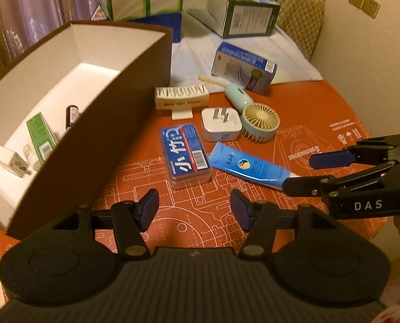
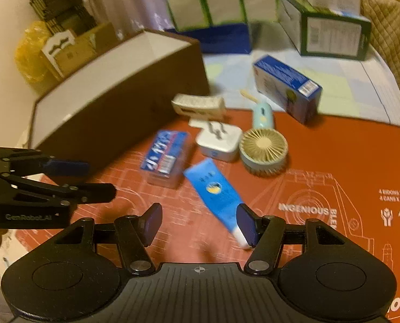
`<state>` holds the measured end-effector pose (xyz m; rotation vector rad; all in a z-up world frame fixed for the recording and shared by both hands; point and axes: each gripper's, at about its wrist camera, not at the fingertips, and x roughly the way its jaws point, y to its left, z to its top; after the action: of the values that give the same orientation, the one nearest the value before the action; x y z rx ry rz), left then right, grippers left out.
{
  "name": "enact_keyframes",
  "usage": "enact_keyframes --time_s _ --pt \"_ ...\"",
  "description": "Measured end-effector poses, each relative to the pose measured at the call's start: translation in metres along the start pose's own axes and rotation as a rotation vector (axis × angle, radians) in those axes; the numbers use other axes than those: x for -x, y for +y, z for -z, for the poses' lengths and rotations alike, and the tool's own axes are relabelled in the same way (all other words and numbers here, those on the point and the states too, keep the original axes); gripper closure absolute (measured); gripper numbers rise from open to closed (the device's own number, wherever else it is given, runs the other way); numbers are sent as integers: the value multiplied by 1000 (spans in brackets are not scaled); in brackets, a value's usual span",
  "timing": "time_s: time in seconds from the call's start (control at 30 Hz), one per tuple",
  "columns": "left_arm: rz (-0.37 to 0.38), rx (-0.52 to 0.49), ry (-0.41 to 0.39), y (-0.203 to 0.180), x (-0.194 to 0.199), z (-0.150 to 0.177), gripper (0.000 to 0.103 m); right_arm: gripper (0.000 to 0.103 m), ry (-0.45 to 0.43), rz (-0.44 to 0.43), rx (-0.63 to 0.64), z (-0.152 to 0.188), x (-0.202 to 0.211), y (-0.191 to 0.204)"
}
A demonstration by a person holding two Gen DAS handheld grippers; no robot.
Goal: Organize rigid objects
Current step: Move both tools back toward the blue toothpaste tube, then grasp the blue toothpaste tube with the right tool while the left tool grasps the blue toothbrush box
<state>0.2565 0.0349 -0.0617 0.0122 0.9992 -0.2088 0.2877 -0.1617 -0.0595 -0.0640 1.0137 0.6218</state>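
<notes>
We find the blue tube (image 1: 247, 168) lying flat on the orange bench (image 1: 321, 145), its white cap end directly ahead of the right tongs (image 2: 200, 224). In the right wrist view the cap sits just beside the right-hand pad (image 2: 247, 226), but we cannot tell whether they touch. The right tongs stand partly apart and grip nothing. From the left tongs (image 1: 194, 210) the tube lies ahead and to the right.

The clear case with the blue label (image 1: 185, 156) lies straight ahead of the left tongs, near but apart from them. The left tongs are likewise partly apart and empty, with bare bench between the pads.

Beyond the case and tube we see the white plug adapter (image 1: 220, 126), the small round fan (image 1: 259, 123) just beside it, and the cream comb-like piece (image 1: 181, 97) farther off. A blue carton (image 1: 243, 66) lies beyond these.

The brown box (image 1: 97, 140) stands to the left of the left tongs. Its white interior already holds a green carton (image 1: 41, 137), a dark bottle (image 1: 72, 115) and a white charger (image 1: 10, 161).
</notes>
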Motion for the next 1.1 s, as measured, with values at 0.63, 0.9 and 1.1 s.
enact_keyframes --time_s 0.63,0.9,1.1 --pt "-17 15 71 4 -57 -11 48 45 82 61 97 8 -56 -24" --pt "-7 -4 81 3 -71 -21 48 49 90 65 95 9 -65 -28" --pt "-6 -21 91 2 -80 -26 48 62 86 72 85 14 -62 -31"
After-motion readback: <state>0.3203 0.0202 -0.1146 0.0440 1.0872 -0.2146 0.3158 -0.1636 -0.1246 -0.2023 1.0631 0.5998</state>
